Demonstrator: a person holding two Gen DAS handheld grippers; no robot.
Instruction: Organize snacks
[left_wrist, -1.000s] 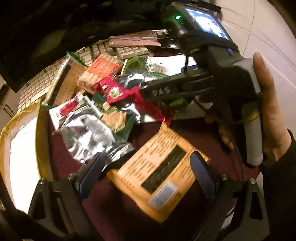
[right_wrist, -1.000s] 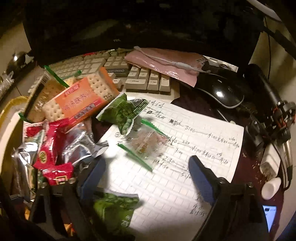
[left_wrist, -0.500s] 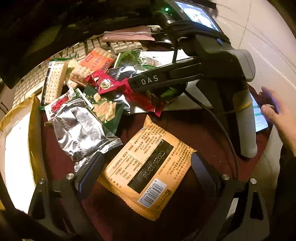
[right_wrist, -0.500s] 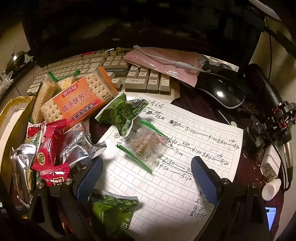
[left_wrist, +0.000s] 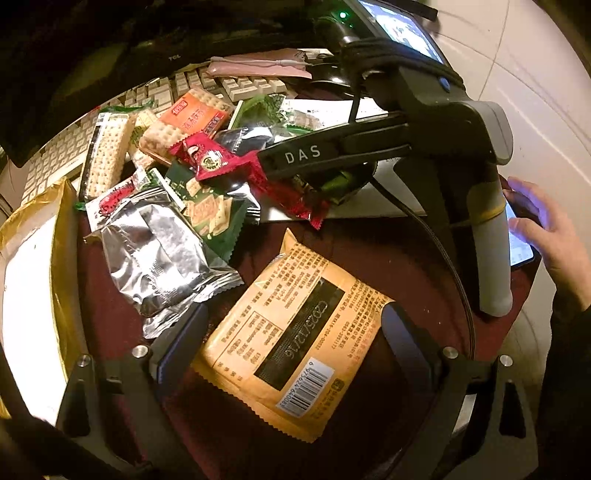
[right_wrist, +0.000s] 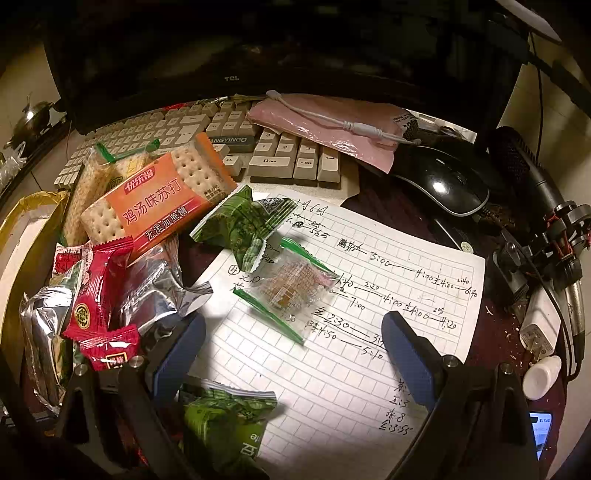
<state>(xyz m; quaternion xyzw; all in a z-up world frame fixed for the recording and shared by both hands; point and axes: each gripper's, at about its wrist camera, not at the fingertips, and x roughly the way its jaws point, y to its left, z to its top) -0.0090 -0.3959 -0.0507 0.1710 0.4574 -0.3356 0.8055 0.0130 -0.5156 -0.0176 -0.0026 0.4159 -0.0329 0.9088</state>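
An orange snack packet (left_wrist: 295, 332) lies barcode-up on the dark red tabletop. My left gripper (left_wrist: 295, 343) stands open with a finger on either side of it. A silver foil packet (left_wrist: 162, 266) lies just left. Behind it is a heap with a red packet (left_wrist: 229, 162) and an orange cracker pack (left_wrist: 188, 118). My right gripper (right_wrist: 295, 350) stands open over a written paper sheet (right_wrist: 369, 332). A clear packet with green edges (right_wrist: 291, 284) lies just ahead of it. No hand holds its grey handle (left_wrist: 491, 258).
A green packet (right_wrist: 243, 225) and another one (right_wrist: 225, 417) lie on the paper. A keyboard (right_wrist: 280, 155), pink bag (right_wrist: 325, 125), mouse (right_wrist: 443, 184) and microphone (right_wrist: 517, 162) stand behind. A gold-edged box (left_wrist: 55, 240) is left. A hand (left_wrist: 546, 229) touches a phone at right.
The hand has let go of the right gripper's handle and moved right to the phone. The left gripper has shifted a little over the orange packet. The right gripper has settled still.
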